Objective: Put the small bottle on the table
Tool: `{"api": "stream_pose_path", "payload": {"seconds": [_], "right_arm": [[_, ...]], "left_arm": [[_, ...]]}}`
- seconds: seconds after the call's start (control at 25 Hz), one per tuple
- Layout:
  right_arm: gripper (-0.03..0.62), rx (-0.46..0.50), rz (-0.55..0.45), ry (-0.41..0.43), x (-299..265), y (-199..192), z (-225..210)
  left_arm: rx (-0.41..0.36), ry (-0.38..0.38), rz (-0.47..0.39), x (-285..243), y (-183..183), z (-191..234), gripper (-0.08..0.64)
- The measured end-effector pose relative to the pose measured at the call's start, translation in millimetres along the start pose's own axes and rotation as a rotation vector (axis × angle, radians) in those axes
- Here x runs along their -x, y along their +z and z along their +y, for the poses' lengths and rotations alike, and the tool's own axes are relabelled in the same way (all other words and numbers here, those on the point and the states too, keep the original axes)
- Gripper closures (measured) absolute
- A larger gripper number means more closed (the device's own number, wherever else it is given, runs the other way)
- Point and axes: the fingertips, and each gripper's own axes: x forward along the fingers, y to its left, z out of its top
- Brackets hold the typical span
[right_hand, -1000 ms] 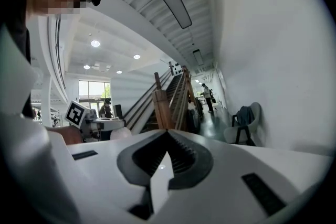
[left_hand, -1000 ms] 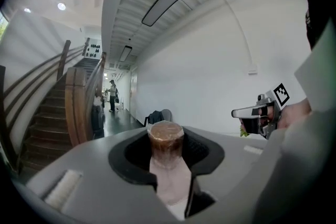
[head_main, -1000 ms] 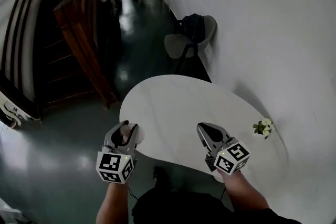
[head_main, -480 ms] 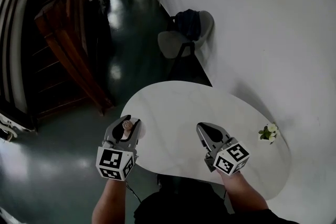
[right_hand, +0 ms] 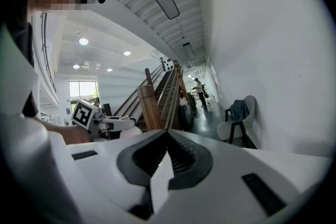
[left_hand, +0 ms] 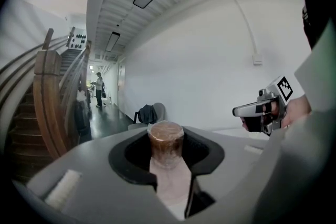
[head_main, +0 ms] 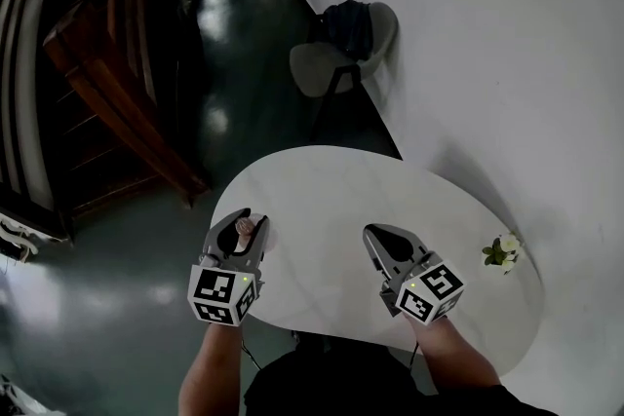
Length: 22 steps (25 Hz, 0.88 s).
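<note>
Head view: both forearms reach forward from the bottom edge, each hand behind its marker cube. The left gripper (head_main: 244, 231) is over the near left edge of the white oval table (head_main: 331, 190), with the small bottle (head_main: 246, 227) upright between its jaws. Whether the bottle touches the tabletop cannot be told. The right gripper (head_main: 387, 244) is above the table's near side, well apart from the left.

Left gripper view: the jaws pinch the pale bottle by its body, its brown cap standing above them.

Right gripper view: the jaws are pressed together with nothing between them, pointing nearly level.
</note>
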Motion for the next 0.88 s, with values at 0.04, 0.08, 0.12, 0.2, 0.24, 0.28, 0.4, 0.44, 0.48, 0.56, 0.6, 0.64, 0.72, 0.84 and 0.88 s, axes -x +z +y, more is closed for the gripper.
{"api": "stream_pose_path", "payload": {"seconds": [0.04, 0.08, 0.12, 0.2, 0.24, 0.28, 0.4, 0.44, 0.48, 0.56, 0.6, 0.64, 0.72, 0.84, 0.88], "right_arm": [[0.581, -0.004, 0.003, -0.001, -0.5, -1.5, -2.5], [0.581, -0.007, 0.007, -0.002, -0.7, -3.3, -4.7], [0.581, -0.009, 0.010, -0.003, -0.6, -5.6, -7.2], [0.581, -0.013, 0.017, -0.010, 0.5, -10.7, -13.5], [0.581, -0.016, 0.021, -0.015, 1.1, -13.1, -17.0], [0.581, -0.018, 0.025, -0.020, 1.6, -15.5, -20.5], [0.581, -0.025, 0.040, -0.035, 3.2, -22.6, -29.3], [0.581, -0.026, 0.047, -0.041, 4.0, -25.1, -31.5], [0.581, -0.029, 0.053, -0.045, 4.8, -27.8, -33.2], [0.581, -0.035, 0.066, -0.054, 6.1, -34.0, -35.8], [0.581, -0.039, 0.071, -0.057, 6.8, -37.5, -36.6], [0.581, -0.042, 0.076, -0.059, 7.7, -40.8, -37.3], [0.581, -0.043, 0.085, -0.061, 9.6, -45.2, -37.8], [0.581, -0.046, 0.094, -0.067, 13.4, -48.6, -39.1], [0.581, -0.052, 0.094, -0.074, 15.2, -50.4, -40.4]], "left_arm": [[0.002, -0.004, 0.005, -5.0, -2.9, -1.6, 0.422], [0.003, -0.008, 0.010, -9.7, -6.5, -3.2, 0.422], [0.004, -0.014, 0.015, -14.3, -10.4, -5.3, 0.422], [0.000, -0.030, 0.026, -23.8, -18.6, -10.5, 0.422], [-0.006, -0.038, 0.031, -28.5, -22.8, -13.3, 0.422], [-0.012, -0.048, 0.037, -33.3, -27.2, -16.0, 0.422], [-0.026, -0.076, 0.055, -47.2, -43.3, -23.5, 0.422], [-0.028, -0.085, 0.062, -51.5, -49.6, -25.8, 0.422], [-0.029, -0.094, 0.070, -55.7, -56.1, -27.9, 0.422], [-0.032, -0.110, 0.088, -64.0, -69.7, -31.5, 0.422], [-0.033, -0.118, 0.097, -68.0, -76.5, -33.5, 0.422], [-0.033, -0.126, 0.106, -71.9, -83.0, -35.7, 0.422], [-0.026, -0.141, 0.123, -79.6, -94.5, -40.4, 0.422], [0.007, -0.158, 0.153, -87.7, -109.3, -44.4, 0.422], [0.015, -0.160, 0.164, -89.2, -113.5, -45.1, 0.422]]}}
